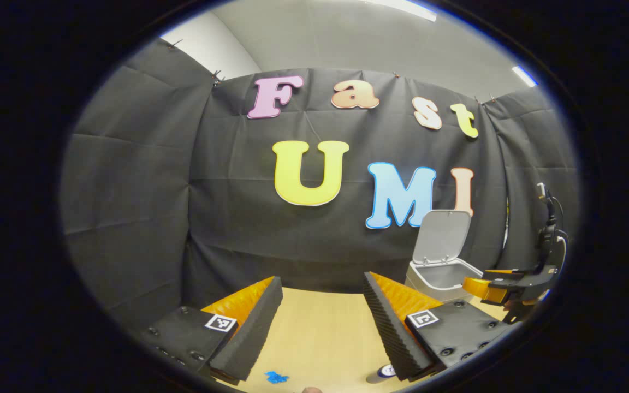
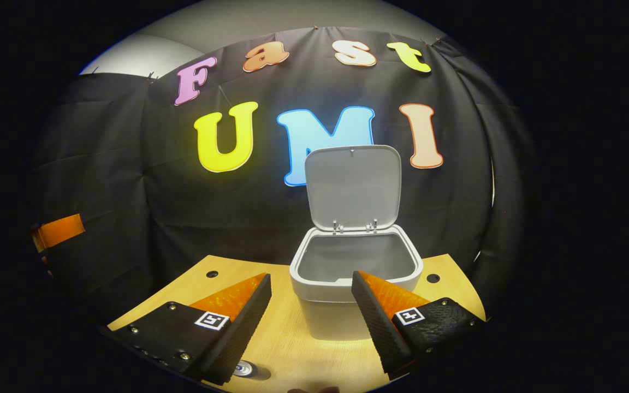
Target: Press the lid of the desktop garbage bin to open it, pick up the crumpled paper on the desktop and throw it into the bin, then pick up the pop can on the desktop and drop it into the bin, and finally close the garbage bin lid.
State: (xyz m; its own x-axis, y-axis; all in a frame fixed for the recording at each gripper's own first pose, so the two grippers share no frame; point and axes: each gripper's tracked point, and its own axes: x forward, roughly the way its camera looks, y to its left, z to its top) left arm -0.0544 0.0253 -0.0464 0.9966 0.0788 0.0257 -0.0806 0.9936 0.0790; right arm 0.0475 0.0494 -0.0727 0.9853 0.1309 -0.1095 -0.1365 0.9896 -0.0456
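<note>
We're holding the left gripper (image 1: 322,322) with its fingers spread wide and nothing between them, just bare wooden desktop (image 1: 320,327). In the left gripper view a small blue scrap (image 1: 276,376) is lying on the desk at 6 o'clock, and a sliver of the pop can (image 1: 383,373) is peeking out under the right-hand finger near 5 o'clock. The garbage bin (image 1: 443,275) is sitting at 3–4 o'clock with its lid (image 1: 441,236) standing upright, and the other gripper (image 1: 503,289) is hovering just beside it.

We're holding the right gripper (image 2: 312,322) open too, gripping nothing. In the right gripper view the bin (image 2: 347,295) is dead centre beyond the fingertips, looking empty as far as we're seeing in, lid (image 2: 352,185) up at 12 o'clock. The can's top (image 2: 244,369) is showing at 7 o'clock under the left-hand finger. We can't tell where the crumpled paper is lying.
</note>
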